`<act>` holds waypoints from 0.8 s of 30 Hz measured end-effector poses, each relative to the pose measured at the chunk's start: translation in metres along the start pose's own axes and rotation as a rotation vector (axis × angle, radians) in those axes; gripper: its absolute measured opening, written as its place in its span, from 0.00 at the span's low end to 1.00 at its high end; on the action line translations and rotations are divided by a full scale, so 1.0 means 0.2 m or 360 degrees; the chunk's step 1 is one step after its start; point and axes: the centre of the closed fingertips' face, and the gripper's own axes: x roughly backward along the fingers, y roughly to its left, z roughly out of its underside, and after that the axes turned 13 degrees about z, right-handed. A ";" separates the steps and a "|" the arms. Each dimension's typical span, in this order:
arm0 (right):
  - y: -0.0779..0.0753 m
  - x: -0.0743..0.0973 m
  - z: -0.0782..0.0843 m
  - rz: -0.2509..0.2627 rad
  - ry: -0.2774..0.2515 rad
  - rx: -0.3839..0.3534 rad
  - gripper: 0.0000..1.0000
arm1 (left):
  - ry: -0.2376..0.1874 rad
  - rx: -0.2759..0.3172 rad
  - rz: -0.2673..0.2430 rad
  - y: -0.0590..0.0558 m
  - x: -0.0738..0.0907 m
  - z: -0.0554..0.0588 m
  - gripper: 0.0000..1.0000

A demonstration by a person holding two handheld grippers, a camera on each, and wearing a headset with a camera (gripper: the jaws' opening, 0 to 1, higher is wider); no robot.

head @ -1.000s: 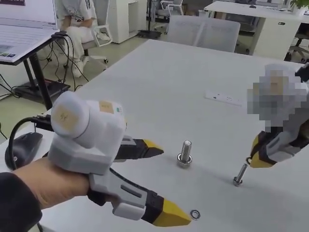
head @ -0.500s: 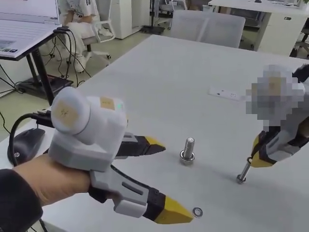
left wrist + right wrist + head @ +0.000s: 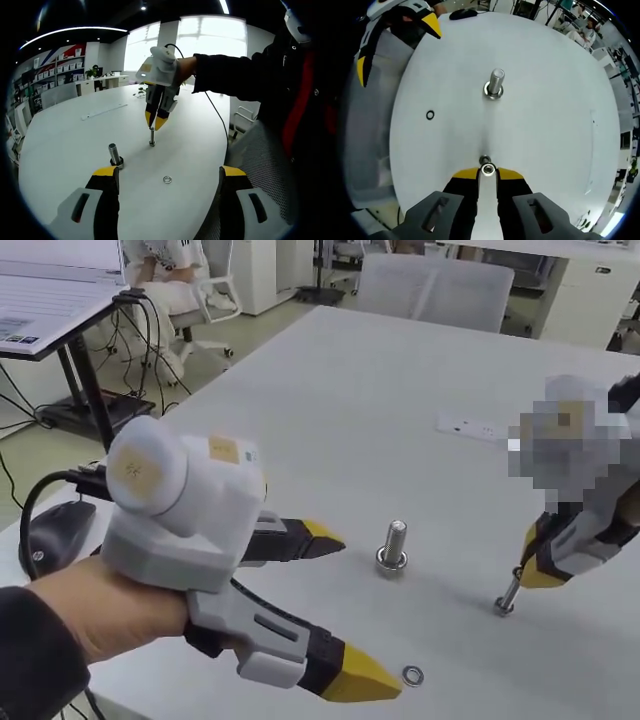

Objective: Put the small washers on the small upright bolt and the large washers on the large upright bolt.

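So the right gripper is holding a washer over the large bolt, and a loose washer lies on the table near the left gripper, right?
Not quite: the right gripper holds its washer over the small bolt, not the large bolt, as the right gripper view shows. The loose washer does lie on the table near the left gripper.

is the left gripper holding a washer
No, the left gripper is open and empty; the loose washer lies flat on the table.

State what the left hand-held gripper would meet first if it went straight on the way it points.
Probably the large upright bolt, standing just ahead of one jaw of the open left hand-held gripper. The loose washer lies flat between the jaws; whether the gripper would pass over it is unclear.
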 end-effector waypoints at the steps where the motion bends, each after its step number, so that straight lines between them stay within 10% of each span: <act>1: 0.00 0.00 0.00 -0.0001 -0.0002 -0.0001 0.14 | -0.0001 0.0000 0.0000 0.00 0.00 0.00 0.82; 24: 0.04 -0.16 0.04 -0.0066 0.0028 -0.0036 0.13 | 0.0008 0.0015 -0.0003 0.00 0.00 0.00 0.82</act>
